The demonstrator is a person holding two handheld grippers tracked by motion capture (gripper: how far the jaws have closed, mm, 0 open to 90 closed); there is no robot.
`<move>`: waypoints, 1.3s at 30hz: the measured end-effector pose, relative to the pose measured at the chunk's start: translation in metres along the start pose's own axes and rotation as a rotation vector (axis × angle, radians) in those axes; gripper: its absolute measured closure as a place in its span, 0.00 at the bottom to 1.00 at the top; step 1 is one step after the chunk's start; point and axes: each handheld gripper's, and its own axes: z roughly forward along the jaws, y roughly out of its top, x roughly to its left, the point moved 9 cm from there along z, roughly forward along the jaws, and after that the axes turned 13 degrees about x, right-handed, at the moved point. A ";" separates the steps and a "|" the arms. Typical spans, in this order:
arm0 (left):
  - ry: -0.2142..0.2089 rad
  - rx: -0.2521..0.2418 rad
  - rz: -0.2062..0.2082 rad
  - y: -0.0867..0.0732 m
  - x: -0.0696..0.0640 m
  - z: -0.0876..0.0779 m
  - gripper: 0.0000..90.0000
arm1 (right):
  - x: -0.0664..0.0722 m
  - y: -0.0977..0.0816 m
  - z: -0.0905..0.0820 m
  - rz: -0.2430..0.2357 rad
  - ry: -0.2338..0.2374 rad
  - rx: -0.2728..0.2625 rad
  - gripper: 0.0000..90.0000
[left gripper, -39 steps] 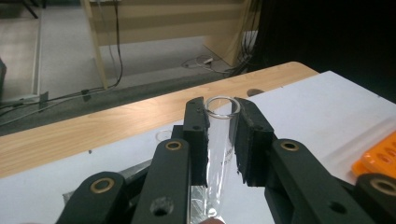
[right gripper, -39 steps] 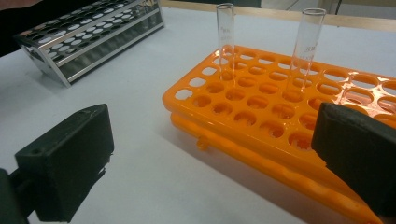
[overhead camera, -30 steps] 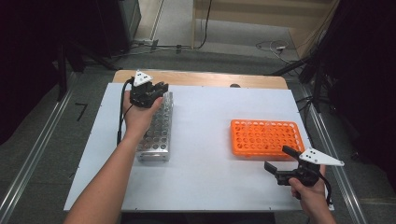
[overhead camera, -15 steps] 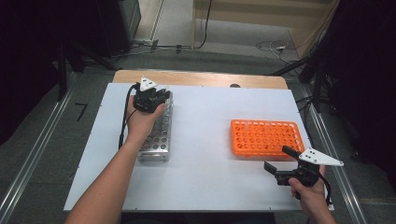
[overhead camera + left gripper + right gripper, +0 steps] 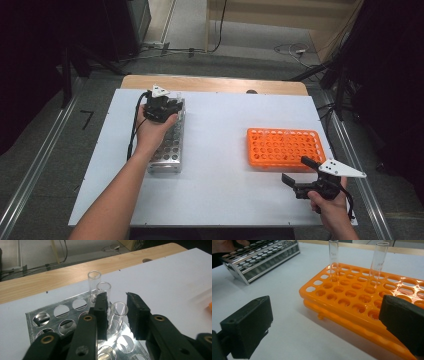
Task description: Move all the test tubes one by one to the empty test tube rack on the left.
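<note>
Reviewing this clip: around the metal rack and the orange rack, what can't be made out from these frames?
- High view: the glass tubes in the metal rack are too small, and the left gripper and hand cover that end.
- Left gripper view: whether the pads touch the nearest tube between the jaws, which have just been opening, is unclear; the rack's near end is hidden.
- Right gripper view: the orange rack is cut off at the right edge, behind the right gripper.
</note>
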 end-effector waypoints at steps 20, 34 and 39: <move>-0.124 -0.084 0.012 -0.008 -0.033 -0.045 0.03 | 0.002 0.002 0.001 -0.007 -0.005 0.001 0.00; -0.133 -0.154 0.053 -0.029 -0.053 -0.086 0.00 | 0.001 0.010 -0.002 0.014 -0.002 -0.020 0.00; -0.140 -0.164 0.052 -0.042 -0.059 -0.097 0.00 | 0.000 0.017 -0.001 0.023 -0.014 -0.021 0.00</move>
